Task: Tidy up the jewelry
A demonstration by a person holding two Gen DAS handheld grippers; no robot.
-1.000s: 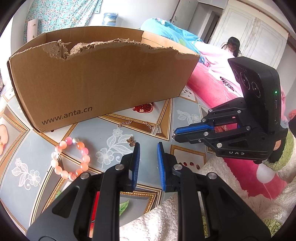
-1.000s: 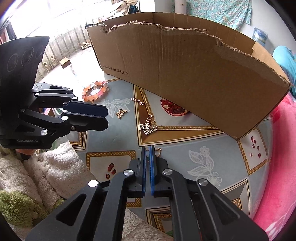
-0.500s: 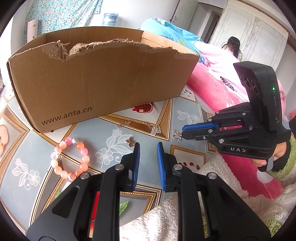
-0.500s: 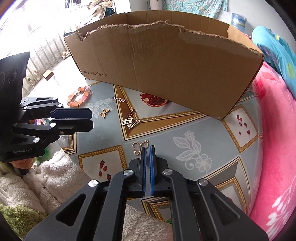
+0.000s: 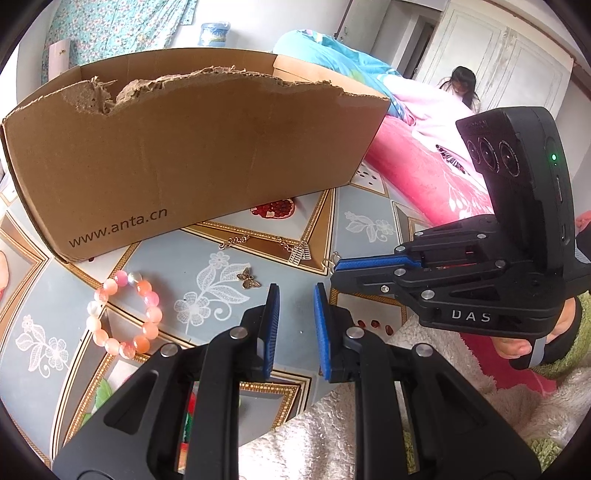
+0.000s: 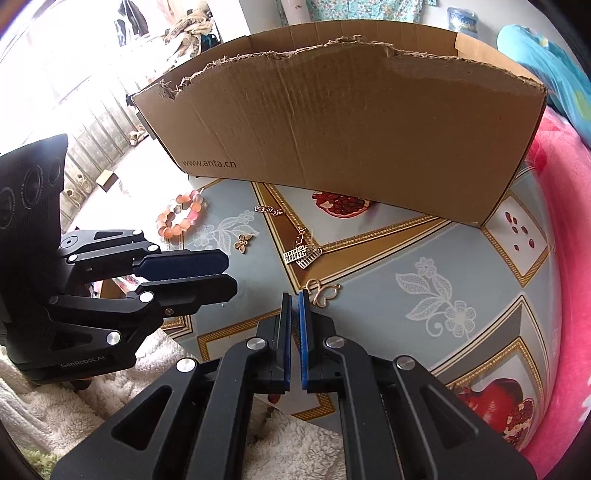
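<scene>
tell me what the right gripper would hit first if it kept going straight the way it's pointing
Most likely the gold looped charm on the table, just beyond the right gripper tips and slightly to their right. It could narrowly miss and meet bare tabletop; depth is unclear.

This is a lived-in bedroom at home. Beyond the gripper, past a torn cardboard box (image 5: 192, 155), lie rumpled bedding in turquoise (image 5: 332, 59) and a pink plush blanket (image 5: 424, 173), with white panelled wardrobe doors (image 5: 509, 62) behind them and a flowered curtain (image 5: 110, 26) up to the left. Right under the tool a round table carries a patterned oilcloth with pomegranates (image 6: 443, 266), and a fleecy white throw (image 5: 332, 435) lies nearest of all.
</scene>
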